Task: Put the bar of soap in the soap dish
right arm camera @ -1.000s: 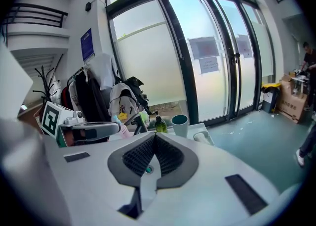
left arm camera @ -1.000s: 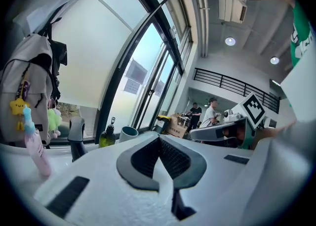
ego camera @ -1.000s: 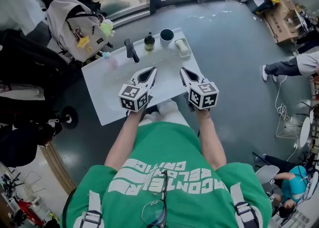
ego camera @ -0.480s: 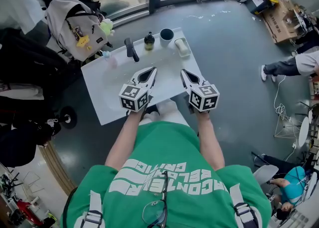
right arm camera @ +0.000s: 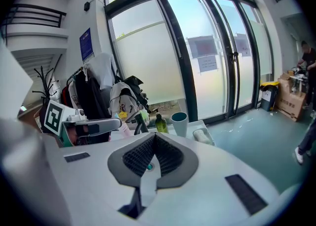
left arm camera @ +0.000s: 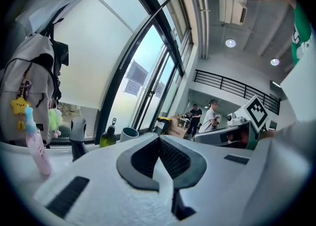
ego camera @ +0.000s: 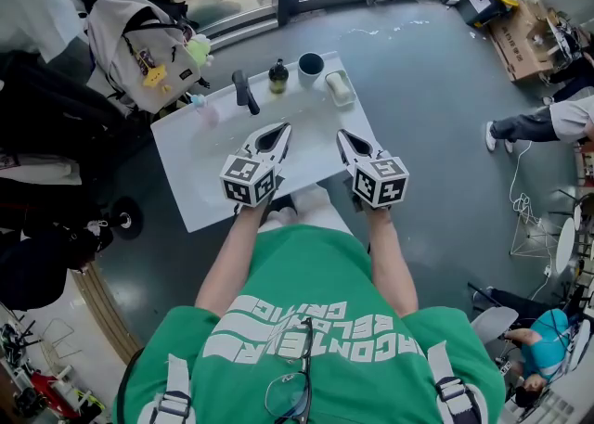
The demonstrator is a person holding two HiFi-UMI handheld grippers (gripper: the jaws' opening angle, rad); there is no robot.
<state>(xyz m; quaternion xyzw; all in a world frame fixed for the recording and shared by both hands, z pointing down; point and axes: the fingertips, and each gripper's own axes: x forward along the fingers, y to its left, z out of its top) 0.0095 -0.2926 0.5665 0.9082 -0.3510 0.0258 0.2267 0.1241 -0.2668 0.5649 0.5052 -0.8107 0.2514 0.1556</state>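
Note:
A pale bar of soap [ego camera: 341,87] lies in a white soap dish [ego camera: 348,98] at the far right corner of the white table [ego camera: 200,181]; the right gripper view shows the soap dish [right arm camera: 203,136] too, just past the jaw tips. My left gripper [ego camera: 286,128] and right gripper [ego camera: 341,131] hover side by side over the table's near half, both pointing at the far edge. Each is shut with nothing between its jaws, as the left gripper [left arm camera: 159,137] and right gripper [right arm camera: 154,134] show in their own views. Neither touches the soap.
Along the far edge stand a pink bottle [ego camera: 206,114], a black pump [ego camera: 243,93], a green bottle [ego camera: 278,77] and a dark-rimmed cup [ego camera: 311,65]. A backpack [ego camera: 139,46] hangs beyond the left corner. Glass doors, cardboard boxes [ego camera: 524,32] and people lie further off.

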